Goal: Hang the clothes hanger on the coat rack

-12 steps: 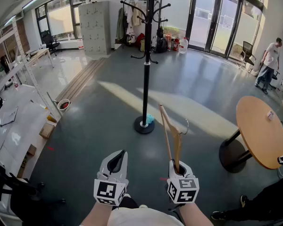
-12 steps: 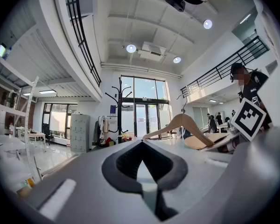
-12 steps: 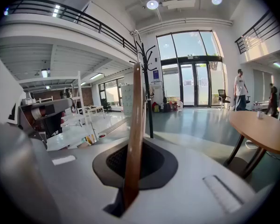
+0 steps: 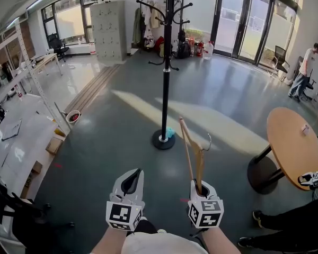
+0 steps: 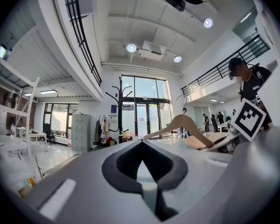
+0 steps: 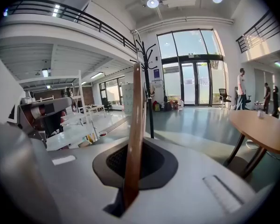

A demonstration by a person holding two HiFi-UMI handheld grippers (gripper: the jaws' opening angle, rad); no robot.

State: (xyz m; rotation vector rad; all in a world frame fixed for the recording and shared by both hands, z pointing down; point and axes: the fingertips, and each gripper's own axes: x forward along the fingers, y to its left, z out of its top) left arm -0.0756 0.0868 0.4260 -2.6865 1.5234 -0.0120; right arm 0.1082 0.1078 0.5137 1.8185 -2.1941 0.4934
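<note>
Right gripper [image 4: 198, 185] is clamped on the hanger [image 4: 192, 151], which stands upright. Left gripper [image 4: 132, 174] is closed on nothing. Rack [image 4: 166, 62] stands ahead.

Both forearms [image 4: 110, 242] reach forward from the bottom edge of the head view, side by side and roughly parallel. The left hand-held gripper [image 4: 132, 172] points ahead and slightly inward, its marker cube [image 4: 122, 215] facing the camera. Its jaws are closed tip to tip with nothing between them. The right hand-held gripper [image 4: 197, 184] sits level with it, just beside, and also points forward. Its jaws are clamped on the end of a hanger [image 4: 193, 151], which rises steeply from them.
</note>
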